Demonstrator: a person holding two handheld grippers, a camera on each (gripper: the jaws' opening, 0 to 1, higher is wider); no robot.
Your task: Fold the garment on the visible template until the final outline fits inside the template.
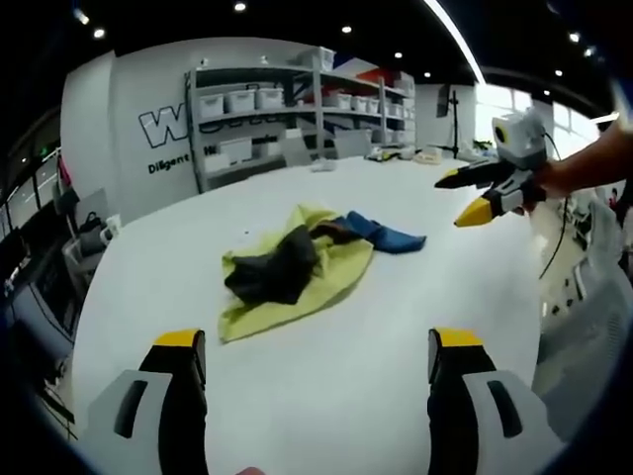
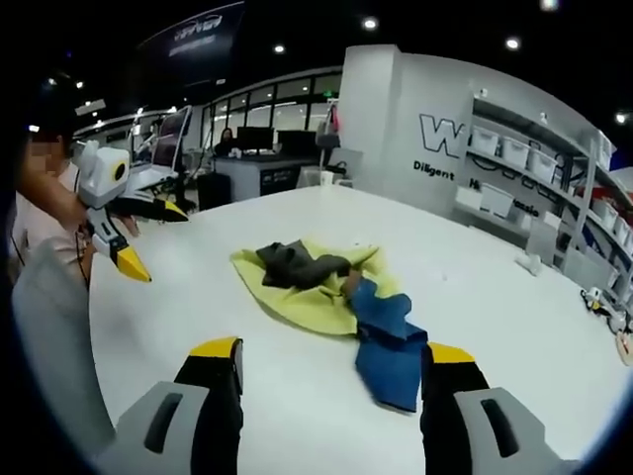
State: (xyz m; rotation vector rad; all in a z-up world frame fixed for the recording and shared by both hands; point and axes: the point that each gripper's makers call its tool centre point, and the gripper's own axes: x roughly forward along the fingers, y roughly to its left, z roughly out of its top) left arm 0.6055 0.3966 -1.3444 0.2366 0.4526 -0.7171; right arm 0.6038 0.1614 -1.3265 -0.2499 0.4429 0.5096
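Note:
A crumpled pile lies mid-table: a yellow-green cloth (image 1: 326,282) (image 2: 297,297) with a dark grey garment (image 1: 272,267) (image 2: 297,262) bunched on top and a blue cloth (image 1: 391,236) (image 2: 386,346) sticking out at one side. My left gripper (image 1: 316,341) hovers open over bare table, short of the pile, and is seen from the other side as the left gripper (image 2: 153,239), held in a hand. My right gripper (image 2: 331,351) is open, its jaws either side of the blue cloth's near end. In the left gripper view the right gripper (image 1: 463,196) hangs above the table right of the pile, holding nothing.
The white table (image 1: 396,327) is wide, with an edge at the left. Shelves of white bins (image 1: 267,99) stand behind it by a lettered wall. A small white object (image 1: 321,165) sits far back. Desks with monitors (image 2: 257,148) stand beyond the other side.

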